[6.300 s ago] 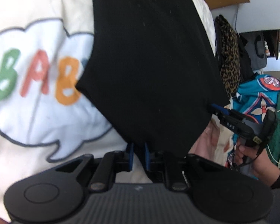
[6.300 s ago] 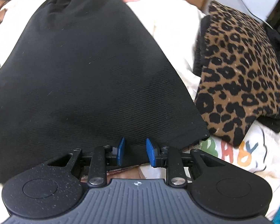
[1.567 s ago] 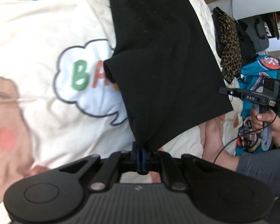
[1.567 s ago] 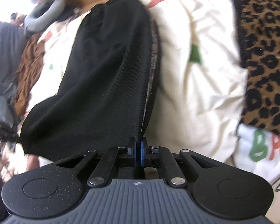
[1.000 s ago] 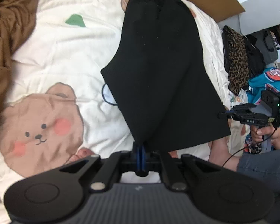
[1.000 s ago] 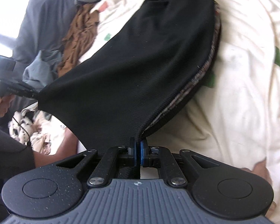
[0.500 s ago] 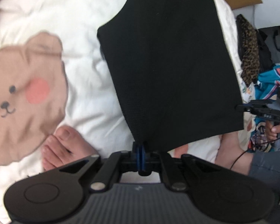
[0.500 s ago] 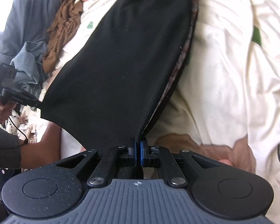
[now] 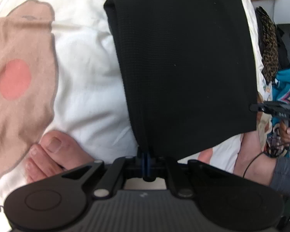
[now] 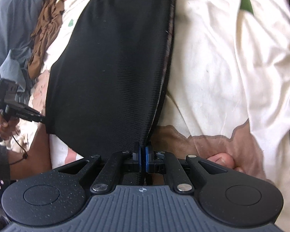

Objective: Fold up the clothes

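Note:
A black knit garment [image 9: 183, 61] hangs stretched above the white printed bedsheet [image 9: 90, 89]. My left gripper [image 9: 145, 155] is shut on its near left corner. My right gripper [image 10: 143, 154] is shut on the near right corner of the same black garment [image 10: 114, 61]. Each gripper shows in the other's view: the right gripper [image 9: 256, 107] pinches the hem at the right edge, and the left gripper [image 10: 41, 118] pinches it at the left. The hem between them is taut and raised off the bed.
Bare toes [image 9: 54, 148] rest on the sheet just under the left gripper, and a toe [image 10: 222, 159] shows by the right one. Brown clothing [image 10: 46, 31] and grey fabric [image 10: 7, 38] lie to the left. A leopard-print garment [image 9: 268, 44] and a teal one [image 9: 284, 85] lie to the right.
Both grippers, still shut on the hem, have pulled the black garment nearer, toward the person; the bear print and toes now lie close under the left gripper.

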The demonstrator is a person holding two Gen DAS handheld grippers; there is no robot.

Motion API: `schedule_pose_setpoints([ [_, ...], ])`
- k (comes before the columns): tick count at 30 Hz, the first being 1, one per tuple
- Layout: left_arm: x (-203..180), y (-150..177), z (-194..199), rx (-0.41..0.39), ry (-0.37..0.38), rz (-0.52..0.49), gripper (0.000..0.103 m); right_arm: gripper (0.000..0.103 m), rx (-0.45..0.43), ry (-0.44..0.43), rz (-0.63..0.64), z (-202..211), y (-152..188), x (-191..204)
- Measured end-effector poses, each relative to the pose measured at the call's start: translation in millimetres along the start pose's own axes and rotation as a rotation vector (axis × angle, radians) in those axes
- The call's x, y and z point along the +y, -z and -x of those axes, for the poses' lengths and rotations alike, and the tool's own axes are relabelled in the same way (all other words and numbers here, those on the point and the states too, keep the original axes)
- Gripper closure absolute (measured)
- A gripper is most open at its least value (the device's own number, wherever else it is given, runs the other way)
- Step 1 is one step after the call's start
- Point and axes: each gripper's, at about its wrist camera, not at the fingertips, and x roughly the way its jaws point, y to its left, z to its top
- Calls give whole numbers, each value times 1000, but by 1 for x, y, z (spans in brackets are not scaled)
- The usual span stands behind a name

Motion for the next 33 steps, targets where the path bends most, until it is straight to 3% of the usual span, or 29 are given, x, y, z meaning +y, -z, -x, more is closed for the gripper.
schedule_pose_setpoints([
  [4, 4, 1, 3, -3, -3, 4, 100, 96, 19, -20, -12, -8, -2, -5],
  [8, 5, 1, 6, -3, -11, -6, 100, 74, 56, -45, -35, -16, -2, -11],
  [9, 5, 1, 7, -3, -11, -8, 100, 73, 71, -55, -36, -17, -1, -13],
  [28, 12, -4, 15, 3, -26, 10, 100, 74, 104, -204, -140, -34, 11, -31],
  [31, 17, -4, 17, -2, -2, 41, 98, 77, 97, -200, -117, -33, 13, -29],
  [33, 20, -4, 18, -8, 13, 68, 96, 87, 97, -194, -122, -32, 13, -30],
])
